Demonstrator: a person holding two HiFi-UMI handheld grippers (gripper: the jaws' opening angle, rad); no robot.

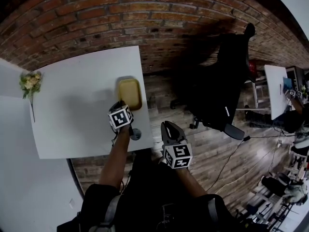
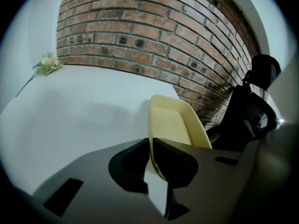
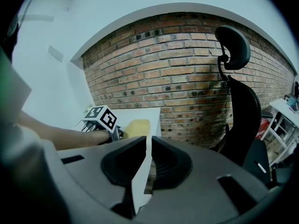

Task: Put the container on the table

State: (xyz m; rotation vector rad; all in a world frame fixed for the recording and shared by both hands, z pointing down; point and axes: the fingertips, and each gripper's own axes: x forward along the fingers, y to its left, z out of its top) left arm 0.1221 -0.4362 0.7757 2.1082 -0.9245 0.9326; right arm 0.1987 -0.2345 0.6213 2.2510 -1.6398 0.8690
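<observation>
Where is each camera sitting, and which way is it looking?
Head view: on the person's head, looking down at the white table, both arms showing.
Left gripper view: on the left gripper, looking along its jaws, shut on the yellow container.
Right gripper view: on the right gripper, facing the brick wall; the left forearm shows.
All three share the container.

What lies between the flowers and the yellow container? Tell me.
Nothing: only bare white table between the flowers and the container, shown in the head view and left gripper view.
</observation>
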